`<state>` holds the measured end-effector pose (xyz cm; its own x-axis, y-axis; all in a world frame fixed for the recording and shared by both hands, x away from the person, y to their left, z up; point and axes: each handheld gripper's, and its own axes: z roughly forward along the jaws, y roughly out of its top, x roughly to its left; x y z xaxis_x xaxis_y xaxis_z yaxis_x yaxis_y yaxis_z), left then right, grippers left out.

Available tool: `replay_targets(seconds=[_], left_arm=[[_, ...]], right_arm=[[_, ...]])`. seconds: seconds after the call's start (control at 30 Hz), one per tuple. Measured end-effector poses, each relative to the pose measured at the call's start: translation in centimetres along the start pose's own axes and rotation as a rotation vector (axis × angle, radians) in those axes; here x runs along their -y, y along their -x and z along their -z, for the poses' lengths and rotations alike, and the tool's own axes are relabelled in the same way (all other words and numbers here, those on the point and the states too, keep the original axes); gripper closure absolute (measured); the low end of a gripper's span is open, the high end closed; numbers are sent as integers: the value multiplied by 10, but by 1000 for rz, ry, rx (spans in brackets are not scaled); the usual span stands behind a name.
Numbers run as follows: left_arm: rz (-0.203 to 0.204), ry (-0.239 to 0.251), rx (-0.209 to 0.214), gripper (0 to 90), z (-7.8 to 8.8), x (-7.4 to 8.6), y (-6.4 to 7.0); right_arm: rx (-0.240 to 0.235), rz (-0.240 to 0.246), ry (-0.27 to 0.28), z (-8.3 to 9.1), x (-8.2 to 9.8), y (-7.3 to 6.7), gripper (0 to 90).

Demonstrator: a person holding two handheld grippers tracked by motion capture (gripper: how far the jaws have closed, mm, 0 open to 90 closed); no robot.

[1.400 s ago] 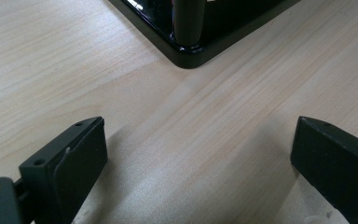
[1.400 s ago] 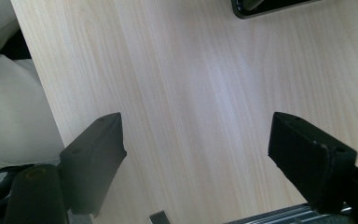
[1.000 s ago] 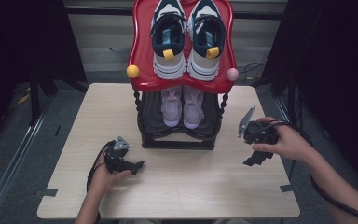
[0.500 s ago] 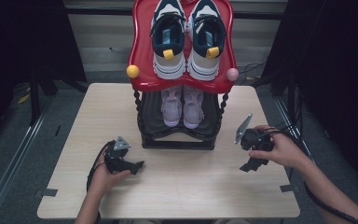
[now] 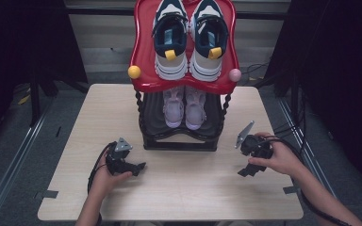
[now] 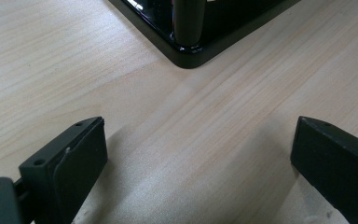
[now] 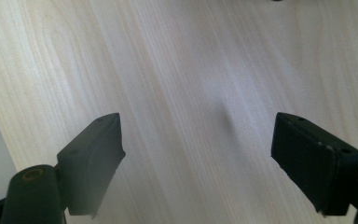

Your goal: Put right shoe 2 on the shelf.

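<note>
High view: left gripper point(image 5: 140, 166) lower left, right gripper point(image 5: 246, 172) lower right, both jaws wide, empty; bare table point(image 5: 188, 193) between; shoe rack point(image 5: 181, 136) centre.

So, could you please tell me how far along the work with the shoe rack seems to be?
Looks done: white-and-navy sneakers sit on the red top shelf, pink shoes on the lower tier. In hand: nothing; the left tool and right tool rest open over the bare table. Left: seemingly nothing, as no loose shoes show.
</note>
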<state>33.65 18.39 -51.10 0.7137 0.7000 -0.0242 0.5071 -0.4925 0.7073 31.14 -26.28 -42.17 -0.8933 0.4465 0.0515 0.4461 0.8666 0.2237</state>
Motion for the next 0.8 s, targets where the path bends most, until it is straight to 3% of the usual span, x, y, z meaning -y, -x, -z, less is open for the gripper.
replay_targets(seconds=[0.27, 0.37, 0.57, 0.6, 0.73, 0.8], left_arm=[[0, -1, 1, 33, 0, 0, 0], [0, -1, 1, 33, 0, 0, 0], [0, -1, 1, 33, 0, 0, 0], [0, -1, 1, 33, 0, 0, 0], [0, -1, 1, 33, 0, 0, 0], [0, -1, 1, 33, 0, 0, 0]], right_arm=[[-9, -41, 27, -16, 3, -2, 158], [-13, -34, 34, -22, 3, -2, 158], [0, -81, 108, -36, 7, -3, 158], [7, -65, 128, -39, 8, -1, 157], [28, -113, 200, -50, 14, 0, 155], [16, -135, 234, -55, 17, 1, 155]])
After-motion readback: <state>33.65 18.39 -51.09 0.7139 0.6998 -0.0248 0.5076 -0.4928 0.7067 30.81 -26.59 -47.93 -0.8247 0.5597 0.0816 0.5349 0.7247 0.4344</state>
